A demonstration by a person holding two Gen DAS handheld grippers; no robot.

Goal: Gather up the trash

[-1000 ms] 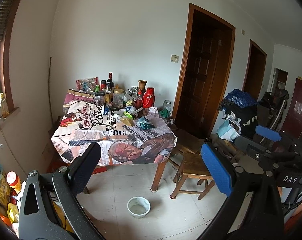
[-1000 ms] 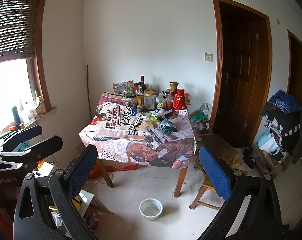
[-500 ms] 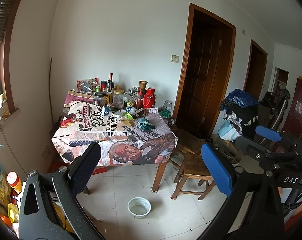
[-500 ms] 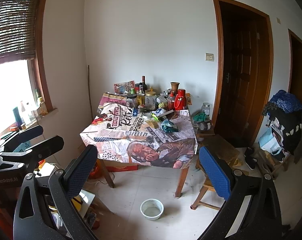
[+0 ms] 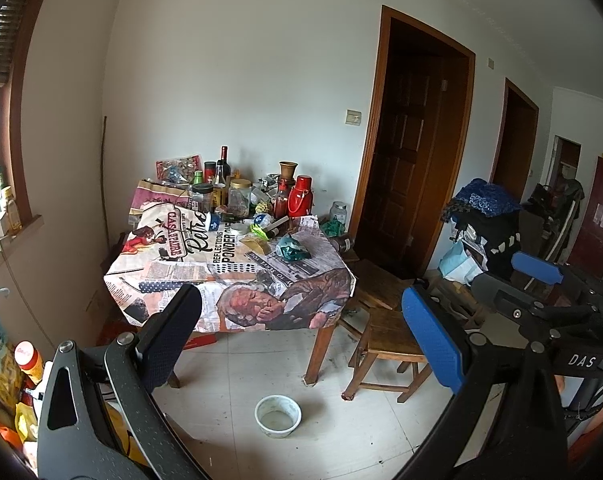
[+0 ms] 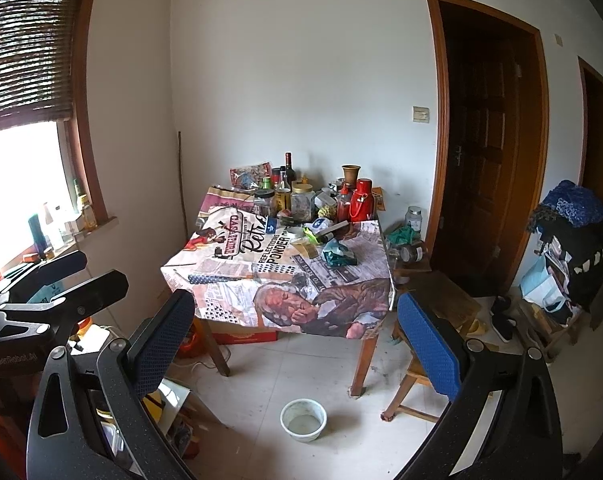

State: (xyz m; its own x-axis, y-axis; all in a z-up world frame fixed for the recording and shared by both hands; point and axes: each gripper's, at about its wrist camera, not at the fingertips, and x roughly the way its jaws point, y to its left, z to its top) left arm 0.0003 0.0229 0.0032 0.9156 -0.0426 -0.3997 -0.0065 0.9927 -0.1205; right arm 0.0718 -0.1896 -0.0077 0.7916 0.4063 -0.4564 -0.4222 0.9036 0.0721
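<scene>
A table (image 5: 181, 272) (image 6: 229, 280) under a printed newspaper-style cloth stands against the far wall. On it lies a crumpled green wrapper (image 5: 292, 249) (image 6: 337, 257), with a yellowish wrapper (image 5: 257, 243) (image 6: 306, 247) and a small bright green scrap (image 5: 259, 232) (image 6: 310, 235) beside it. My left gripper (image 5: 301, 340) and right gripper (image 6: 297, 340) are both open, empty, and well short of the table. The right gripper (image 5: 537, 276) also shows at the right of the left wrist view, and the left gripper (image 6: 73, 276) shows at the left of the right wrist view.
Bottles, jars and a red thermos (image 5: 300, 201) (image 6: 361, 205) crowd the table's back. A white bowl (image 5: 278, 416) (image 6: 303, 419) sits on the tiled floor in front. A wooden stool (image 5: 385, 344) stands right of the table, before a dark door (image 5: 405, 168). Clutter lines the window side.
Both views have drifted slightly; the table sits a little lower and nearer in the frame. Both grippers stay open and empty.
</scene>
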